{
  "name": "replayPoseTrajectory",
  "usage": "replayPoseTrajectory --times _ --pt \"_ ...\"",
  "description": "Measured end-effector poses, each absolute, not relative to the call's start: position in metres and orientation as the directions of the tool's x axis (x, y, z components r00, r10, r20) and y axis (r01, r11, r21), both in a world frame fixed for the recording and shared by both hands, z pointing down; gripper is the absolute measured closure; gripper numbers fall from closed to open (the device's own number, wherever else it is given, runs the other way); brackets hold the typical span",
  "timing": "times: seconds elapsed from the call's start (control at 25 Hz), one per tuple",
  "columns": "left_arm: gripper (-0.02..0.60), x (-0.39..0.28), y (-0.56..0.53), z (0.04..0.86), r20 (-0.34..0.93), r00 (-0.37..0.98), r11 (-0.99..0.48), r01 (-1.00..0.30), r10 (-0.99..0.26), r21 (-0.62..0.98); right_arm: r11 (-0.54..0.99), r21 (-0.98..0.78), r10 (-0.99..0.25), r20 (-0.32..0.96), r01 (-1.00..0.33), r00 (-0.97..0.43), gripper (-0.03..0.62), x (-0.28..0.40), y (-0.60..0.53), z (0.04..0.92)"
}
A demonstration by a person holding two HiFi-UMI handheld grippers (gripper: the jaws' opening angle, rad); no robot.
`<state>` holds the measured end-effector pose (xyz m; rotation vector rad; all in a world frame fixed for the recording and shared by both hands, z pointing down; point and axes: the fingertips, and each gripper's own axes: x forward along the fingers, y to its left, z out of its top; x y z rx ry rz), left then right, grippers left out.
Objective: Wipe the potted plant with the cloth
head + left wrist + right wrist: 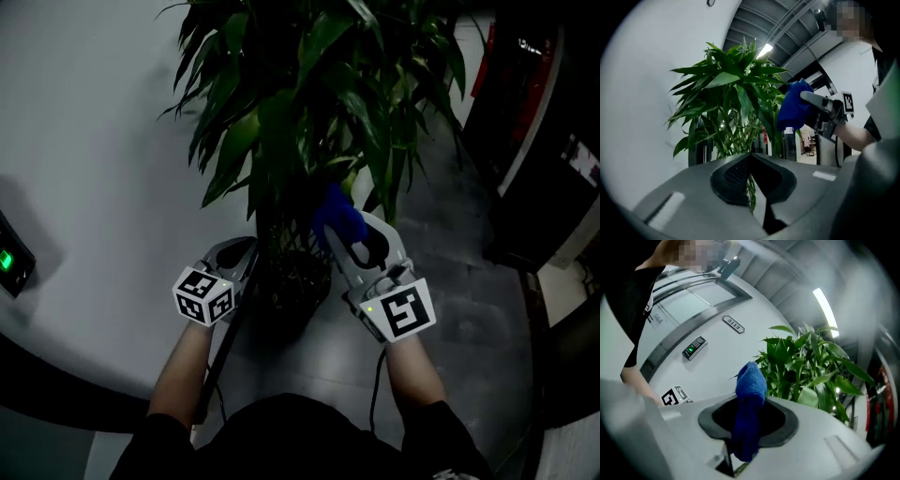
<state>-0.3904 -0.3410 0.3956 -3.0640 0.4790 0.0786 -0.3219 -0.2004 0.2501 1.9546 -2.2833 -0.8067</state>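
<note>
Your right tool, clenched on the cloth, lies nearer the potted plant, whose leaves stand just ahead; your left tool pinches a stalk.

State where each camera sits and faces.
Head view: on the head, steeply down onto the plant; both forearms, left gripper, right gripper show.
Left gripper view: on that gripper, along jaws shut on a stem, up into leaves; right forearm shows.
Right gripper view: on that gripper, along jaws shut on the cloth, towards the wall; left arm shows.
All share plant and cloth.
</note>
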Motion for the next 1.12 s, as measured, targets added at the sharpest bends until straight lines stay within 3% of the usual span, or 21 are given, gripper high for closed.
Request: replayPoseTrajectory --times 0.28,0.56,0.92,1.12 --pt "0.575 -0.353 -0.410 0.373 -0.024 0.969 -0.963 -0.245 -0.244 -0.113 -0.100 0.502 -0.935 -0.342 -0.859 -0.090 0.482 -0.324 -0.218 0.192" --pt "0.575 -0.331 -0.387 0.309 -0.137 0.983 -0.970 -0.145 -0.119 -0.197 -0.206 0.629 -0.939 -0.343 -0.749 -0.030 0.482 -0.341 -0.252 0.152" --pt "0.575 -0.319 -0.340 0.267 -0.229 0.973 -0.976 -0.031 0.020 -0.217 -0.144 0.743 -0.974 -0.223 -0.654 -0.039 0.483 -0.349 -0.317 0.164" --pt "0.575 -0.318 -0.334 0.268 -0.214 0.977 -0.959 -0.045 0.016 -0.281 -0.070 0.754 -0.985 -0.155 -0.653 -0.074 0.482 -0.353 -0.327 0.187"
